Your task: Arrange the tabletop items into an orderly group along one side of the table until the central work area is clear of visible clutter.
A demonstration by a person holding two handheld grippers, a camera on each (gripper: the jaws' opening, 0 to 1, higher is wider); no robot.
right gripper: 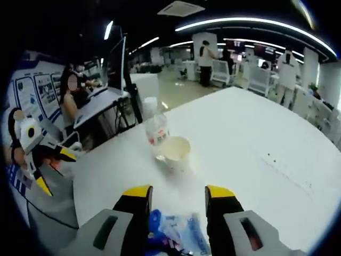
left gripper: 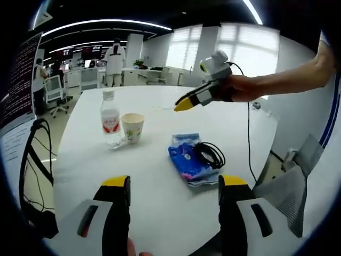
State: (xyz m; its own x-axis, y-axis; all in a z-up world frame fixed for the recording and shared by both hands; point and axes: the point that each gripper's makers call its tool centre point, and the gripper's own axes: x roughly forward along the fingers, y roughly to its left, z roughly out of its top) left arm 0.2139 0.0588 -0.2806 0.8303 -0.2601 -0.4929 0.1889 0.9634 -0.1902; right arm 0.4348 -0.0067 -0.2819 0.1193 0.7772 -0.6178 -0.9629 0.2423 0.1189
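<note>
Smooth round white table (left gripper: 160,202), items clustered mid-table.
Clear plastic water bottle (left gripper: 110,125) beside paper cup (left gripper: 132,127); crinkled blue packet (left gripper: 186,158) under coiled black cable (left gripper: 211,154). Left gripper (left gripper: 173,184) and right gripper (right gripper: 178,193) gape, empty.

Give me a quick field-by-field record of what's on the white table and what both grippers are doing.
table: white table
bottle: clear water bottle, upright, beside the cup
cup: paper cup, upright
packet: blue packet, lying flat
cable: black coiled cable, resting on the packet
left gripper: left gripper open, holding nothing
right gripper: right gripper open, above the packet
</note>
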